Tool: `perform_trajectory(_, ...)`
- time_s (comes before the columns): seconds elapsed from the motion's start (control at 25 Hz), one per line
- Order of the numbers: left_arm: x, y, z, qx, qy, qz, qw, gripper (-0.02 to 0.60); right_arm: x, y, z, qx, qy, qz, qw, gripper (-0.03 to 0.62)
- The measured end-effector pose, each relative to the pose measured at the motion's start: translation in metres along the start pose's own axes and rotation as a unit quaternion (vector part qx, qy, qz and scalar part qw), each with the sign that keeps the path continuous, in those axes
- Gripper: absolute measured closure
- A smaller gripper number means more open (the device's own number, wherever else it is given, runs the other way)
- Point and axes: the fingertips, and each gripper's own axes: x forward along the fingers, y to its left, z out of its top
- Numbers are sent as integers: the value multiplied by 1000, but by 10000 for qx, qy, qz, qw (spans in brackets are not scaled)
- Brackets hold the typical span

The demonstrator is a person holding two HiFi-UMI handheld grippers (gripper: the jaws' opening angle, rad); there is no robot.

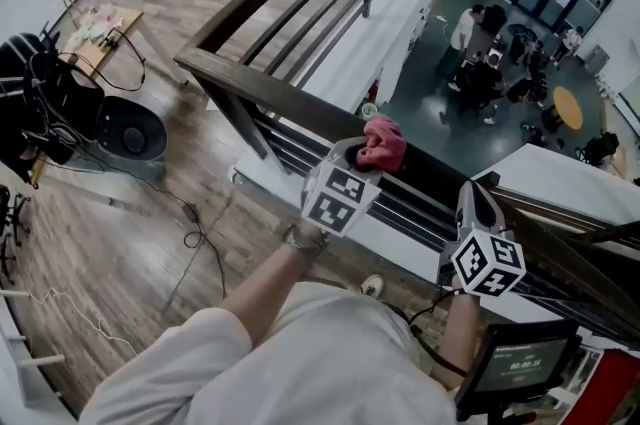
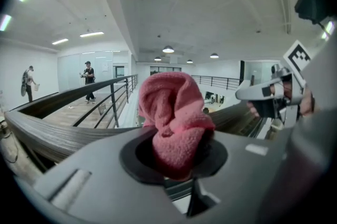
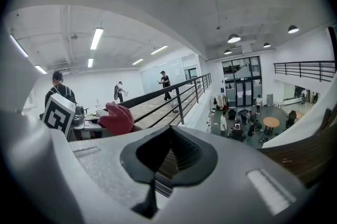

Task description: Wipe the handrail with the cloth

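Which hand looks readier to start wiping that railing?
Left. The left gripper holds the pink cloth right at the handrail; the right gripper is shut and empty.

Cloth (image 1: pixel 383 143) seen pink. Handrail (image 1: pixel 290 103) seen dark brown, wood-grained. Left gripper (image 1: pixel 362 155) and right gripper (image 1: pixel 472 191), both at handrail, noted grey, patterned with black-and-white square markers (image 1: pixel 341 196). Floor (image 1: pixel 200 213) left of handrail laid in brown wood planks. Sleeve (image 1: pixel 250 363) below handrail noted white.

the handrail (image 1: pixel 250 81) top lies bare left of the cloth (image 1: pixel 383 143) and between cloth and right gripper (image 1: pixel 475 199); thin bars (image 1: pixel 290 146) close off the space right under it.
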Motion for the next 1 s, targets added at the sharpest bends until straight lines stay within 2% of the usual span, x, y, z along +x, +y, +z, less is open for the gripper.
perform_trajectory(0.36,-21,70,-9,-157,-65,304,9994,495,22,23,-2,-49,75,-65,9999,592)
perform_trajectory(1.0,-47,157,-11,-216,-218,592,9978,495,70,83,8,-235,201,92,9995,592)
